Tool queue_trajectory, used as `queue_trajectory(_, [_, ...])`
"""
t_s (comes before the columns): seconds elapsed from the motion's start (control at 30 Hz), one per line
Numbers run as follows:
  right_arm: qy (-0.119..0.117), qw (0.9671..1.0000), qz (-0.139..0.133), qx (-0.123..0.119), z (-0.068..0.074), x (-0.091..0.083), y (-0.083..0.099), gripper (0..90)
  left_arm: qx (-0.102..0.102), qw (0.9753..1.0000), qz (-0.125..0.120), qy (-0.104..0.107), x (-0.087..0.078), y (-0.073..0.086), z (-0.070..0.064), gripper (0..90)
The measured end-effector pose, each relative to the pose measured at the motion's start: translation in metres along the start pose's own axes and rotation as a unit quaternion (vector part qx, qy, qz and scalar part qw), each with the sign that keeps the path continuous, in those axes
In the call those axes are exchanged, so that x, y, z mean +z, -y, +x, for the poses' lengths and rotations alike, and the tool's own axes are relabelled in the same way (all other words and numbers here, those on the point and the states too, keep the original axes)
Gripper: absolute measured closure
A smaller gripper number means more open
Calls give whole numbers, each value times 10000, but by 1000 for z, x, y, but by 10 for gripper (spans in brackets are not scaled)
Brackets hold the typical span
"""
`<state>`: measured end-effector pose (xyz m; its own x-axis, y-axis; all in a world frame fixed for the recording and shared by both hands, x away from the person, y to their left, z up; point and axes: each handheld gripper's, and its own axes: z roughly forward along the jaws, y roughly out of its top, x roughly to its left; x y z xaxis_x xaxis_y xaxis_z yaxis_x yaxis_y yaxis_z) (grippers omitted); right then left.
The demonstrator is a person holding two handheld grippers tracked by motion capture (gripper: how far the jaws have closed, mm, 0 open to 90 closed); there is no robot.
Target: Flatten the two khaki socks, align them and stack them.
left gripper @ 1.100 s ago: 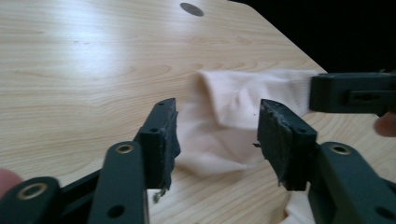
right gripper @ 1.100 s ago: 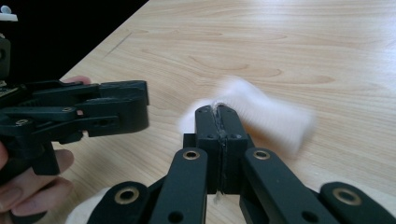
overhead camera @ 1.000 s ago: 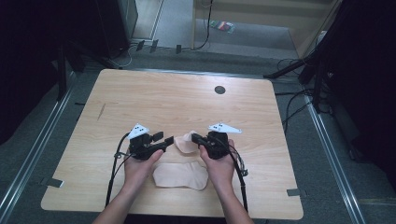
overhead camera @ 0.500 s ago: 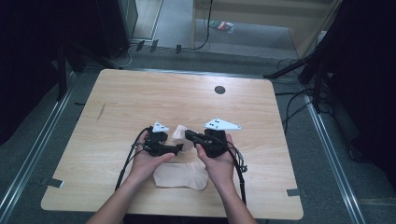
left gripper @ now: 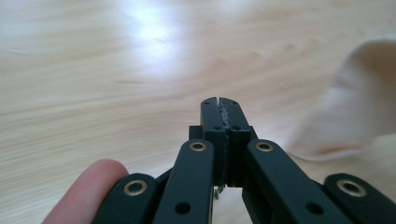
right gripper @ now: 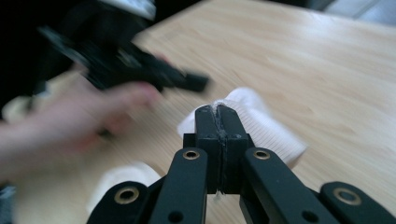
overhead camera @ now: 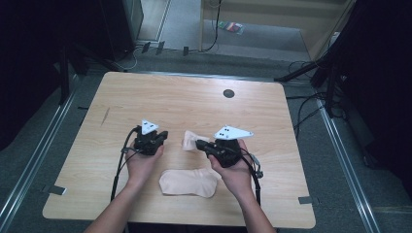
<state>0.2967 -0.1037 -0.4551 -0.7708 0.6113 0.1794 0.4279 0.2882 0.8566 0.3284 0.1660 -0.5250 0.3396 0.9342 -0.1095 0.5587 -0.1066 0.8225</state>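
While the right tongs (overhead camera: pixel 198 144) stand closed on one edge of the upper sock (overhead camera: pixel 189 141), that sock lies bunched on the surface (overhead camera: pixel 194 97) between the two hands, slightly right of centre. The jaws pinch a fold of pale ribbed knit, seen beyond the tips in the right gripper view (right gripper: pixel 261 126). The fabric is judged light, soft and limp; it will drape and fold under its own weight, so the cuff or a hem edge gives the surest hold. The lower sock (overhead camera: pixel 188 182), same peach-cream colour, lies flat on the near side, close to the person's wrists and apart from both tongs. The left tongs (left gripper: pixel 219 105), to the left, are closed on nothing. The surface is smooth light wood grain.
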Motion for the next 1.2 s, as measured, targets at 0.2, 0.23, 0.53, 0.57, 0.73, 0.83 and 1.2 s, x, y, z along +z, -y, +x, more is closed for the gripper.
queue_trajectory(0.2, [66, 9991, 356, 232, -20, 14, 18, 900, -333, 9977, -7, 592, 0, 6, 11, 795])
queue_trajectory(0.23, [69, 9990, 351, 271, -21, 14, 18, 900, -281, 9974, 54, 659, 2, 6, 9, 725])
queue_trajectory(0.53, [-1, 9998, 102, 184, -12, 13, 4, 900, 217, 9877, 746, 1355, 31, 6, -25, 325])
queue_trajectory(0.57, [-9, 9998, 96, 191, -11, 13, 3, 900, 327, 9864, 815, 1385, 34, 5, -30, 314])
queue_trajectory(0.73, [-149, 9996, 26, 231, -9, 9, 1, 900, 987, 9853, 818, 1129, 40, 2, -49, 380])
queue_trajectory(0.83, [-270, 9995, -9, 187, -7, 6, 0, 900, 1143, 9872, 786, 785, 39, 2, -50, 794])
queue_trajectory(1.2, [-90, 9995, 277, -100, -24, 9, 10, 900, 1042, 9927, -187, -575, 10, -6, -15, 900])
